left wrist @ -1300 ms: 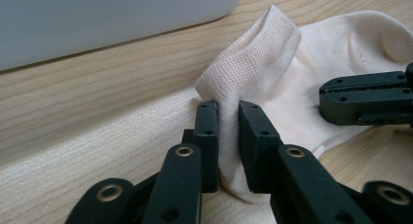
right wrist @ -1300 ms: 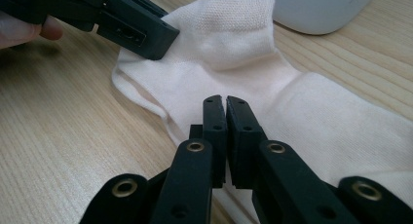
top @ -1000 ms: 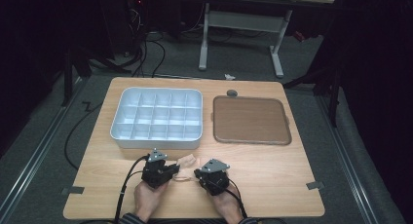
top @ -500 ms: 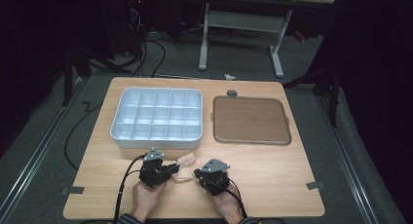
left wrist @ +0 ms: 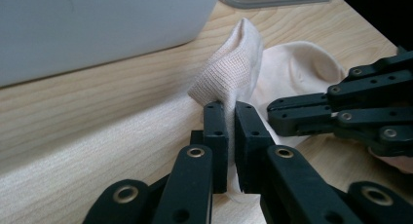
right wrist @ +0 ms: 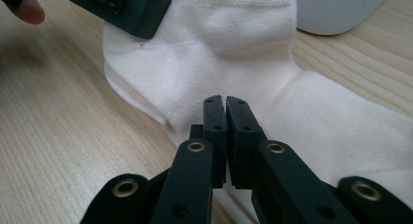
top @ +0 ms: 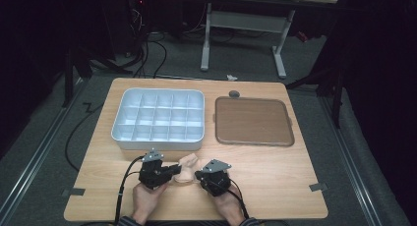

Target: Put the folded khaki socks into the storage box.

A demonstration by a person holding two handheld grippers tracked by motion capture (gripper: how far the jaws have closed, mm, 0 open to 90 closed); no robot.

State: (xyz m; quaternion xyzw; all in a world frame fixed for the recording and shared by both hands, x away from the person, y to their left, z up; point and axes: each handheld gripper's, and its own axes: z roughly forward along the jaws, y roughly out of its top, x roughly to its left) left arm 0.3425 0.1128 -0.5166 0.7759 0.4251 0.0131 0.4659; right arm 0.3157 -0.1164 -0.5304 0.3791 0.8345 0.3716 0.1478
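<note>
Plainly, the thing in hand is a small cream-white knitted cotton sock (top: 186, 168), lying on the pale wooden counter (top: 275, 182) between the two tools, just in front of the near wall of the white plastic compartment tray (top: 158, 117). The left gripper (left wrist: 230, 118) has its fingers (left wrist: 215, 131) clenched on a fold of the sock's fabric, which stands up in a soft peak just beyond their tips and trails out below them. The right gripper (right wrist: 225, 112) is likewise clamped, its fingers (right wrist: 242, 131) pinching a thin edge of the knit, with the bulk of the sock spread flat ahead of and to either side of them. In the high view both tools (top: 156, 170) (top: 212, 177) meet at the sock from opposite ends. It should handle as very light, limp and stretchy: it will sag and drape from any pinch, and it has no stiffness to push against. The ribbed knit looks grippy rather than slippery, and nothing about it is fragile. The best holds are likely its edges or a gathered fold, pinched through both layers, one at each end. The brown flat tray (top: 254, 120) lies well beyond the right fingers.
</note>
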